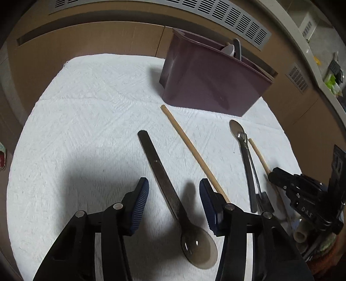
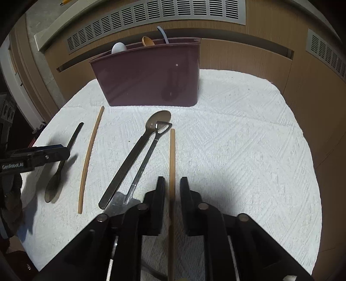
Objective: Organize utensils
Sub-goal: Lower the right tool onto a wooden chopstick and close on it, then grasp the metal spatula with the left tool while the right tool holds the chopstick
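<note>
A maroon utensil caddy (image 1: 207, 86) (image 2: 149, 75) stands at the back of a white towel (image 1: 86, 108) (image 2: 237, 140) and holds several utensils. My left gripper (image 1: 174, 192) is open, its jaws on either side of a dark translucent spoon (image 1: 173, 194) (image 2: 56, 179) that lies flat. A wooden chopstick (image 1: 194, 151) (image 2: 88, 157) lies just right of it. My right gripper (image 2: 172, 188) is open, with a narrow gap astride a second wooden chopstick (image 2: 172, 155) (image 1: 259, 157). A dark spoon (image 2: 134, 155) (image 1: 246, 164) and a metal peeler (image 2: 149, 155) lie between.
Brown cabinet fronts with grey vent grilles (image 2: 173, 13) (image 1: 216, 13) run behind the towel. A countertop with small items (image 1: 324, 54) is at the far right in the left wrist view. The right gripper's body (image 1: 307, 194) shows at the right edge.
</note>
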